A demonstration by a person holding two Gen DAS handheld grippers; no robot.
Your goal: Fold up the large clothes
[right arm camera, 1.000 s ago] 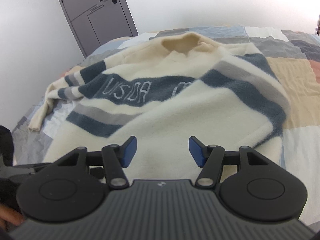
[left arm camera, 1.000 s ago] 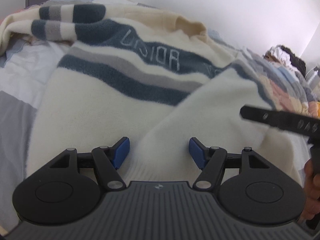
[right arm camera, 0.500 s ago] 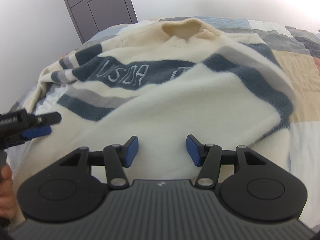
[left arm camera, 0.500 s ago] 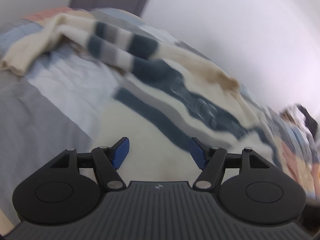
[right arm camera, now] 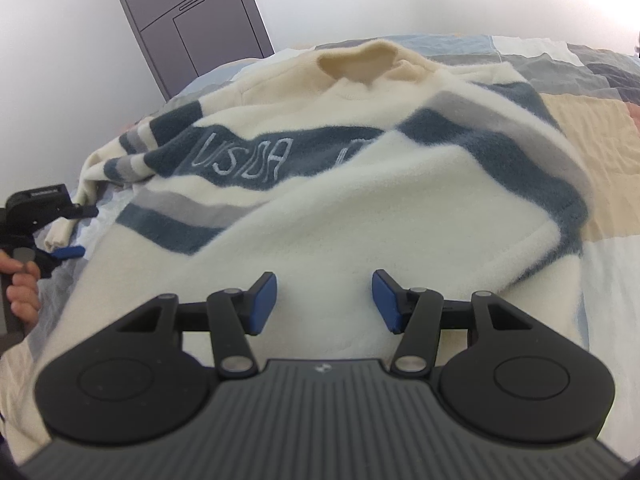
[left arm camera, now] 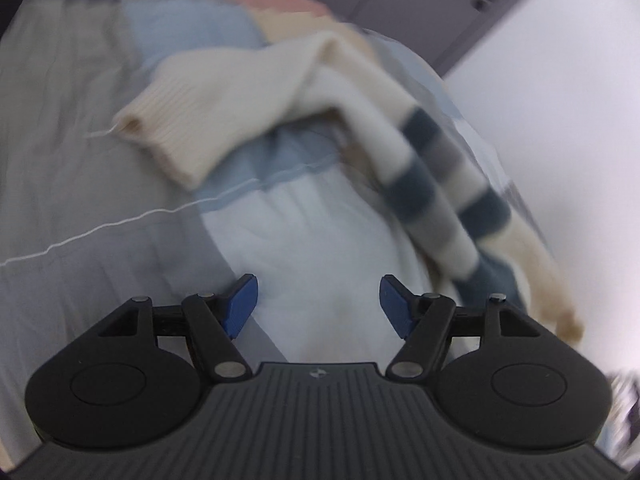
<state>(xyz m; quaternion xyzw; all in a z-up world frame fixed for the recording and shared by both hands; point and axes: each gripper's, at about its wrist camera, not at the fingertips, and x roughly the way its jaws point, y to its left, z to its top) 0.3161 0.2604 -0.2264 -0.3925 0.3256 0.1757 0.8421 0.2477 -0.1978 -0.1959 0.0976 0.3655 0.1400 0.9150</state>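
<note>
Sweater, cream fleece with blue-grey stripes, lies front-up on the bed. One side is already folded across the chest; the other sleeve trails outward over the quilt, its ribbed cuff lying beyond the sweater's edge.

Your left claw: fingers spread wide, holding nothing, above bare quilt with the cuff ahead of it and well apart. Left view is blurred, so fine detail of the cuff is uncertain.

Your right claw: also wide and empty, low over the folded lower panel; contact with the fleece cannot be told.

Risks, as judged from here:
- Pinching the cuff together with the quilt beneath would drag the bedding along with the sleeve.
- Lifting by the cuff tip alone lets the long sleeve sag and twist, so it lands bunched.
- A brisk pull could shift the fold already laid, since nothing pins it.
</note>
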